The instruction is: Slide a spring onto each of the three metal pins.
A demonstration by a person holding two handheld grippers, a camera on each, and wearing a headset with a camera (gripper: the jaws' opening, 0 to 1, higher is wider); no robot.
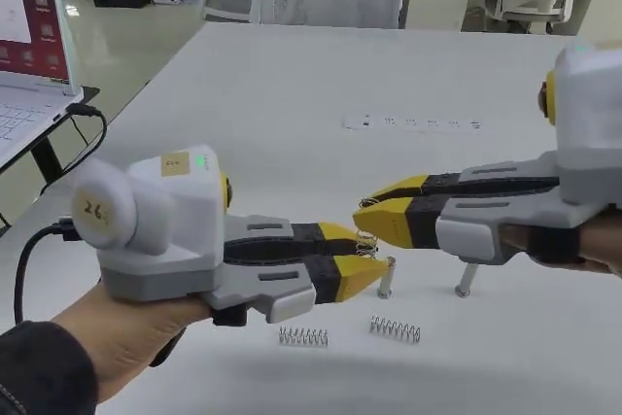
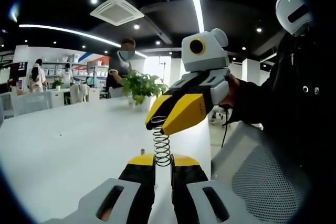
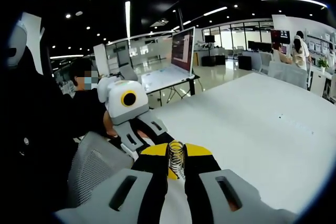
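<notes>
Left gripper [image 2: 161,160] pinches one end of spring [image 2: 161,142], right gripper [image 3: 176,153] clamps other; held in air near pin [image 1: 386,279]. Best: free one end, keep it upright, centre over pin, lower.

Your left gripper [image 1: 374,264] has a pale grey-white housing with a round cap marked 26, a small tan sticker and a green light on top. A black cable [image 1: 19,279] leaves its rear. Its fingers [image 1: 352,277] are yellow at the tips and black behind, set in grey slotted guards. Your right gripper [image 1: 369,213] has the same colours and build. You wear a dark sleeve [image 1: 39,371].
</notes>
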